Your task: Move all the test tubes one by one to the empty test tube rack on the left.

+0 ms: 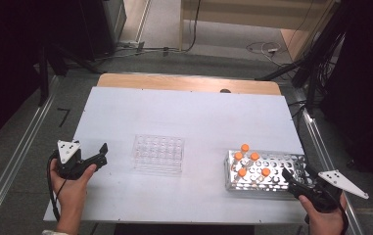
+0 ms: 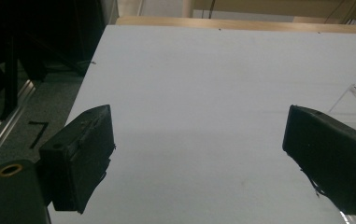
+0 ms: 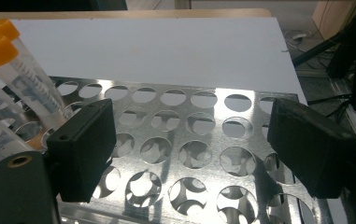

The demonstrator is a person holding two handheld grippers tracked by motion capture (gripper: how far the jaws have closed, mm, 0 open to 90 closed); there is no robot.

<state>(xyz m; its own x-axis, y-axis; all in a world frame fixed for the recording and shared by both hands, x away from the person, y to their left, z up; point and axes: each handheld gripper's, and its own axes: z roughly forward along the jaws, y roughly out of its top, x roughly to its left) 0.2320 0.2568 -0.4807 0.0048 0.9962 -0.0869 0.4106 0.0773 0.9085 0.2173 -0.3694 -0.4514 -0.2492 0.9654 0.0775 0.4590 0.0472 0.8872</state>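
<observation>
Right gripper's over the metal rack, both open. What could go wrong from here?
1. The tubes stand close together, tilted; the right gripper reaching in may knock neighbours.
2. The metal rack sits near the table's right edge; a push might slide it off.
3. The clear rack is hard to see for the left gripper.

A shiny perforated metal rack [image 3: 203, 121] and a clear plastic rack [image 1: 158, 153] sit on the matt white board [image 1: 184, 117].

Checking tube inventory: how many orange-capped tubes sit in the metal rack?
5 orange-capped clear tubes, all at the left end of the perforated metal rack: far, left, middle, near-left, near-right. None looks hidden.
</observation>
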